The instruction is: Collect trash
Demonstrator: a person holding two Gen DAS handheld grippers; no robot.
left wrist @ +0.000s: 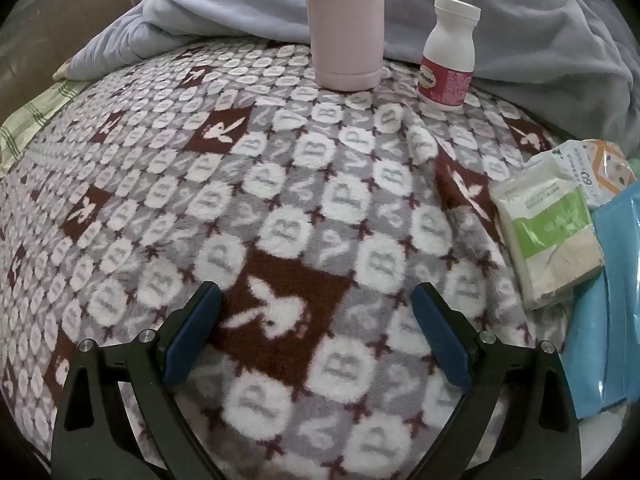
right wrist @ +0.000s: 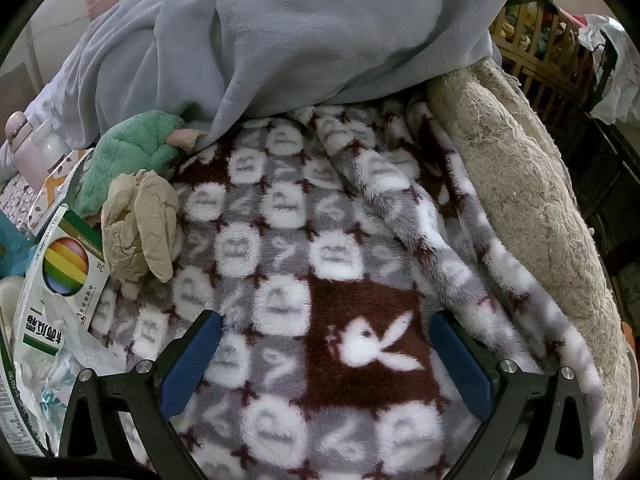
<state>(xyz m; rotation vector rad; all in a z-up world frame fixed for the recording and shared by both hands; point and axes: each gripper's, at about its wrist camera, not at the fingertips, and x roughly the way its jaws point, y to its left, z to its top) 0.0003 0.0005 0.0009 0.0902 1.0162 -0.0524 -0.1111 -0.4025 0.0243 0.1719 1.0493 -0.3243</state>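
Both grippers hang over a fleece blanket (left wrist: 280, 184) patterned in grey, white and maroon with rabbit heads. Left gripper (left wrist: 318, 292): jaws spread wide, nothing between them, only blanket below. Ahead of it, at the far edge of the blanket, a pink flask (left wrist: 346, 28) stands upright; just to its right a white pill bottle (left wrist: 448, 56) with a red label, slightly tilted. Along the right edge lie a tissue pack (left wrist: 548, 236) with a green label and, touching it, a blue plastic packet (left wrist: 608, 312). Right gripper (right wrist: 326, 318): jaws likewise wide apart and empty. To its left a crumpled beige paper wad (right wrist: 138, 228) rests on the blanket, touching a green plush toy (right wrist: 128, 156) behind it and just beside a wrapper with a rainbow ball print (right wrist: 66, 268). A grey-blue quilt (right wrist: 320, 32) is heaped behind; a beige shaggy cushion (right wrist: 532, 184) runs along the right.
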